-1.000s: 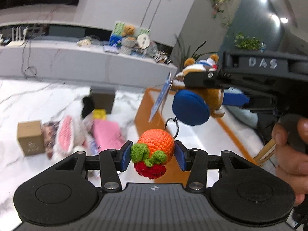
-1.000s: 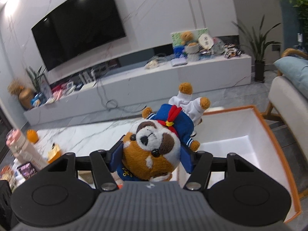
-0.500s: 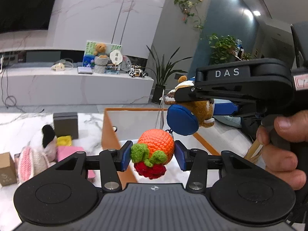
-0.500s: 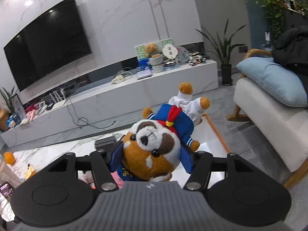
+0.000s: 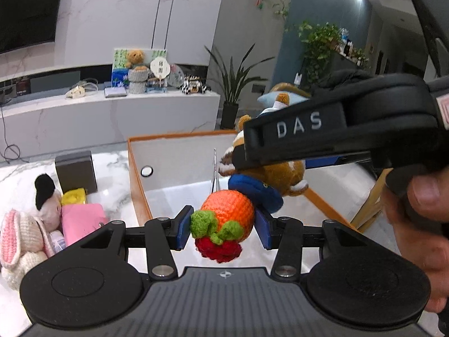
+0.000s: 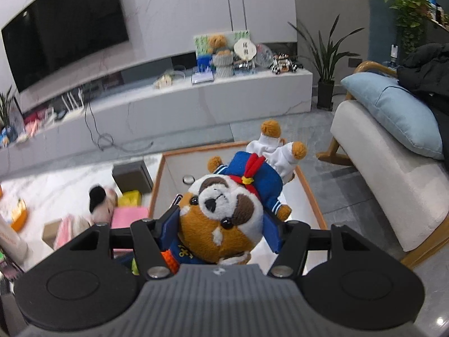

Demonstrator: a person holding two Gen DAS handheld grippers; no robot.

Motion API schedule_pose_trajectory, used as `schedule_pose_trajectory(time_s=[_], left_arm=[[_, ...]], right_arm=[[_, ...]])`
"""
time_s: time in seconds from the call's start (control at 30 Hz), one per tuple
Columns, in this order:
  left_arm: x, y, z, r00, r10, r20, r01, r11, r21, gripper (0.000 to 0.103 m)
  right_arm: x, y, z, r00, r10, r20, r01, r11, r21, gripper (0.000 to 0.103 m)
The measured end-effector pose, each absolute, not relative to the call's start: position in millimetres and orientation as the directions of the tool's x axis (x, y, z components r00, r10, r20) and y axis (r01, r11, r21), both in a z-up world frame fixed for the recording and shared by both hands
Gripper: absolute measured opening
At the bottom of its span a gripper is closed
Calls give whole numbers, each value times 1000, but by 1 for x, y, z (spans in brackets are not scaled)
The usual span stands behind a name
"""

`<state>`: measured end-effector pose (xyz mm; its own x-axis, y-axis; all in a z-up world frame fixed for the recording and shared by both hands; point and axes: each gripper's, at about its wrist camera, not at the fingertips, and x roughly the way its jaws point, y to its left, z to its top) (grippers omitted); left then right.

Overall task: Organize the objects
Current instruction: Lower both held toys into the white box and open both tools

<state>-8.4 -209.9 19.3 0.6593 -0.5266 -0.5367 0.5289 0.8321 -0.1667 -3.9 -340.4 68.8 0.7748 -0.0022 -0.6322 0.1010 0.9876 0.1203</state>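
Observation:
My left gripper [image 5: 223,223] is shut on an orange crocheted fruit [image 5: 228,213] with green leaves and a red tip, held above the orange-rimmed white box [image 5: 134,185]. My right gripper [image 6: 221,224] is shut on a brown-and-white plush dog [image 6: 224,219] in a blue sailor top, over the same box [image 6: 311,199]. In the left wrist view the right gripper's black body crosses the upper right, with the dog [image 5: 277,174] just behind the orange fruit.
On the marble table left of the box lie a pink pouch [image 5: 82,217], a yellow item [image 5: 73,196], a grey box [image 5: 75,170] and a pink-and-white plush [image 5: 22,238]. A white armchair with a blue cushion [image 6: 393,112] stands at the right.
Both grippers have moved over the box and drawn closer together. The dog now sits right behind the orange fruit. Both grips are unchanged.

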Motion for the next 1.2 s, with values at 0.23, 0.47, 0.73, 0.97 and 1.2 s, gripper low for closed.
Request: schedule_pose_trajectory(time_s=[0.23, 0.47, 0.73, 0.97, 1.2], left_arm=[[-8, -224, 7, 651, -486, -583, 530, 841, -110, 55], [-5, -230, -2, 632, -450, -631, 511, 854, -97, 55], [-11, -244, -7, 637, -391, -664, 535, 845, 16, 56], [-17, -256, -12, 623, -372, -688, 563, 824, 66, 56], [-16, -259, -12, 618, -370, -694, 565, 822, 65, 56]], right_arm=[[1, -345, 52, 736, -17, -677, 91, 993, 74, 63], [6, -343, 39, 698, -17, -716, 70, 997, 44, 63], [17, -347, 21, 639, -19, -769, 51, 999, 18, 63], [24, -354, 6, 584, -30, -811, 49, 999, -1, 63], [32, -362, -6, 544, -23, -839, 64, 998, 14, 63]])
